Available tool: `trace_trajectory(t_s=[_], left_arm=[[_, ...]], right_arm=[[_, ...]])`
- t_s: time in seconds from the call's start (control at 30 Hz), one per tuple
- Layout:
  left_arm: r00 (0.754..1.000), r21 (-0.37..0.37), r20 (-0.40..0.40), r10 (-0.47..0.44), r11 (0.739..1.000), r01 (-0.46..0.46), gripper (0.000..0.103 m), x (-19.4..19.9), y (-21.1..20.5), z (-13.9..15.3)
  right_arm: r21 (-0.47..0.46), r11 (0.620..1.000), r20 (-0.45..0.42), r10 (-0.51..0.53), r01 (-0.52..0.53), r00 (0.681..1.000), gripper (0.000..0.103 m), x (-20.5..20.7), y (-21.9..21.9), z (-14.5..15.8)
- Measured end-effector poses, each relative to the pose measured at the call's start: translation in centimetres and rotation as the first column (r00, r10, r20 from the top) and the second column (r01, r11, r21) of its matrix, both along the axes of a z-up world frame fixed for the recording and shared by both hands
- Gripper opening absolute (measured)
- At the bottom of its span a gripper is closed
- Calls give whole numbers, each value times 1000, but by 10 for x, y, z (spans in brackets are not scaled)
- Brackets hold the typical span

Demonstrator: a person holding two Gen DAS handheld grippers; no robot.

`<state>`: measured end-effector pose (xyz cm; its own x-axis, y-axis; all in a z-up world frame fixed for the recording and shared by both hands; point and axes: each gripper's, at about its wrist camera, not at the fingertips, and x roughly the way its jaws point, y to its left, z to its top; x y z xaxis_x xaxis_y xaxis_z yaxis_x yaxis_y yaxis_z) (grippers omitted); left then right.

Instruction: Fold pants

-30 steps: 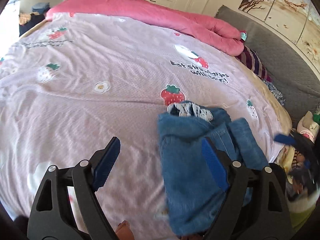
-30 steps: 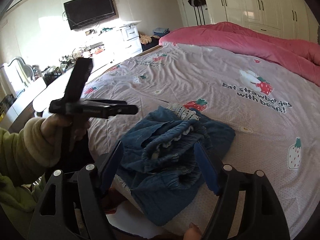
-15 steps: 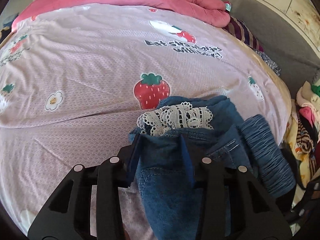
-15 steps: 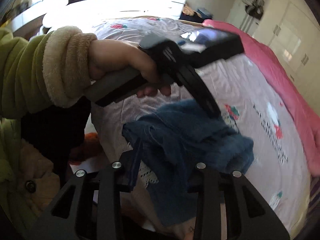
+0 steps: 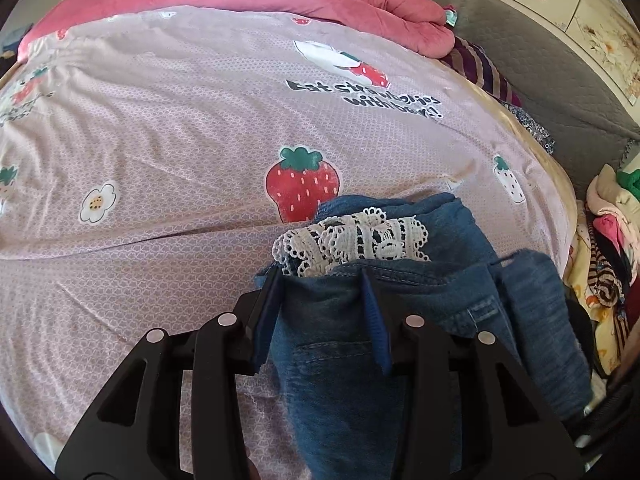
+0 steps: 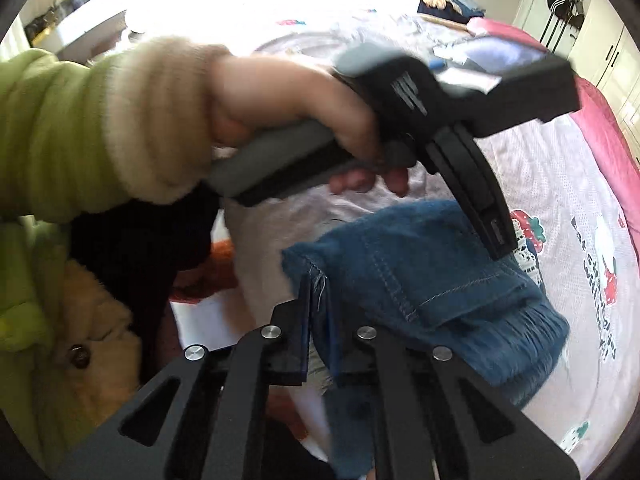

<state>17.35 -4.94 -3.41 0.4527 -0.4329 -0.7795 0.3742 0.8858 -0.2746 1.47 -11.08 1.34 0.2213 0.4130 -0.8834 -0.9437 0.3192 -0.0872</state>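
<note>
The left wrist view shows the left gripper (image 5: 322,312) with its blue-padded fingers clenched on the waist of the crumpled blue denim pants (image 5: 400,320), white lace trim (image 5: 352,240) showing, on the pink strawberry-print bed sheet (image 5: 180,128). The right wrist view alone shows the right gripper (image 6: 318,328) pinching a raw denim hem of the pants (image 6: 420,272), and the person's hand (image 6: 288,108) in a green sleeve holding the left tool above.

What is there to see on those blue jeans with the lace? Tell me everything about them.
The jeans are blue denim with pale topstitching, a ribbed stretchy band and white lace trim. They lie bunched near the edge of a pink strawberry-print bedsheet, not yet folded flat. The left gripper straddles a denim fold just below the lace, its blue pads against the cloth. The right gripper is pinched shut on a frayed, hemmed corner.
</note>
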Motion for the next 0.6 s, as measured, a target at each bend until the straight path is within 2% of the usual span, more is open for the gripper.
trace_trajectory(t_s=[0.1, 0.17, 0.23, 0.3, 0.37, 0.4, 0.6], left_arm=[[1000, 0, 0, -3, 1000, 3, 34, 1, -1, -1], [1000, -5, -4, -1, 1000, 1, 34, 2, -1, -1], [1000, -7, -5, -3, 1000, 2, 34, 2, 0, -1], [1000, -10, -5, -3, 1000, 3, 34, 2, 0, -2], [1000, -13, -7, -3, 1000, 2, 34, 3, 1, -2], [1000, -13, -7, -3, 1000, 3, 34, 3, 1, -2], [1000, -12, -3, -1, 1000, 1, 34, 1, 1, -1]], right_arm=[[-10, 1000, 6, 22, -22, 1000, 5, -17, -8, -1], [-43, 999, 11, 0, 0, 1000, 5, -20, -10, -14], [-20, 999, 6, -25, 25, 1000, 5, -18, -10, -16], [15, 1000, 56, -13, 12, 998, 9, -27, -7, -5], [53, 998, 121, 29, -36, 992, 18, -35, -1, 9], [56, 997, 138, 52, -60, 989, 19, -38, 5, 12], [-81, 990, 235, 133, -117, 963, 19, -29, 41, -14]])
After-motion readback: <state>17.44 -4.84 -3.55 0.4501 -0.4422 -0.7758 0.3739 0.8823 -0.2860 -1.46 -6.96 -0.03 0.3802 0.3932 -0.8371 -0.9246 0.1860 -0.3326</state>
